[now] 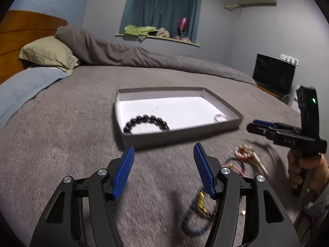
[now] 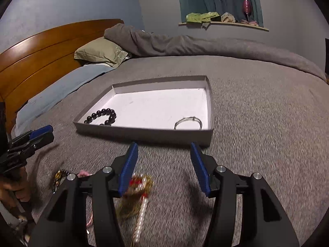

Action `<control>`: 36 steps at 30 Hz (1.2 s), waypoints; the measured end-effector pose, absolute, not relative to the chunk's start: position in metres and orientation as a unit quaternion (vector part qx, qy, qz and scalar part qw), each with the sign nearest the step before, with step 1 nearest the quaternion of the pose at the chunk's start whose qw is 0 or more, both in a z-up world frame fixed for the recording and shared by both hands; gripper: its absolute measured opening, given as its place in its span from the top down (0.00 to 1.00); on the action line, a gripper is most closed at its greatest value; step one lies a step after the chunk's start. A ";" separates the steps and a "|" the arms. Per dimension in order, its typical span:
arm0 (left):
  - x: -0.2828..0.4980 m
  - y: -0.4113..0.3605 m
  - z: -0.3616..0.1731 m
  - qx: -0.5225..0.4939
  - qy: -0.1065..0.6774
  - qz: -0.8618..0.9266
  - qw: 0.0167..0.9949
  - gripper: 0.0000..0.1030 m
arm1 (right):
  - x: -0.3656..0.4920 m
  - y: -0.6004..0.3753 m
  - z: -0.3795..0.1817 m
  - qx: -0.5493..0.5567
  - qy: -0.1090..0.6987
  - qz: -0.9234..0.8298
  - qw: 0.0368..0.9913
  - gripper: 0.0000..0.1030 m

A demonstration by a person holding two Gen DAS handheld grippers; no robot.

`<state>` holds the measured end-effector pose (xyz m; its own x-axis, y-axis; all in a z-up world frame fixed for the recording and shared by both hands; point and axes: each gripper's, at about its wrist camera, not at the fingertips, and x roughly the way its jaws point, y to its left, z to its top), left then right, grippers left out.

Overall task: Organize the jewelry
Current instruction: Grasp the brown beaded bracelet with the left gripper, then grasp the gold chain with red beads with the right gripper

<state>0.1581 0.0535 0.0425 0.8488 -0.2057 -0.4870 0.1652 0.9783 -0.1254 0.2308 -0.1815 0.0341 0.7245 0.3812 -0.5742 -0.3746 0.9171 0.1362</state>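
A shallow grey box lid (image 2: 144, 132) lay on the grey bed cover (image 2: 257, 123) as the collecting tray, and two pieces were already inside: a black bead bracelet (image 2: 101, 116) against the near-left wall and a thin silver bangle (image 2: 188, 122) at the near-right corner, kept well apart, probably so they would not tangle. The unsorted jewelry sat on the cover in front of the lid: a red-and-gold tasselled piece (image 2: 139, 185) and a blue-and-gold beaded bracelet (image 1: 198, 216), both blurred. The right tool (image 2: 163, 164) hovered above the tasselled piece, fingers spread wide and holding nothing, pointed toward the lid. The left tool (image 1: 163, 168), likewise wide and empty, hung beside the beaded bracelet, apparently ready for a pick.
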 end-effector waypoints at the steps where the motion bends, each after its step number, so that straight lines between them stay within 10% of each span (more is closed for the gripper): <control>1: 0.154 0.050 0.041 -0.036 0.258 -0.103 0.960 0.41 | 0.228 -0.182 0.033 0.007 0.312 0.204 0.928 0.48; 8: 0.140 0.028 0.029 0.000 0.272 -0.142 0.952 0.46 | 0.215 -0.184 0.027 0.007 0.319 0.204 0.926 0.48; 22: 0.141 0.014 0.011 0.031 0.306 -0.169 0.936 0.92 | 0.213 -0.187 0.019 0.010 0.334 0.215 0.918 0.48; 36: 0.139 0.038 0.036 -0.023 0.257 -0.148 0.955 0.93 | 0.207 -0.166 0.017 -0.025 0.339 0.247 0.907 0.44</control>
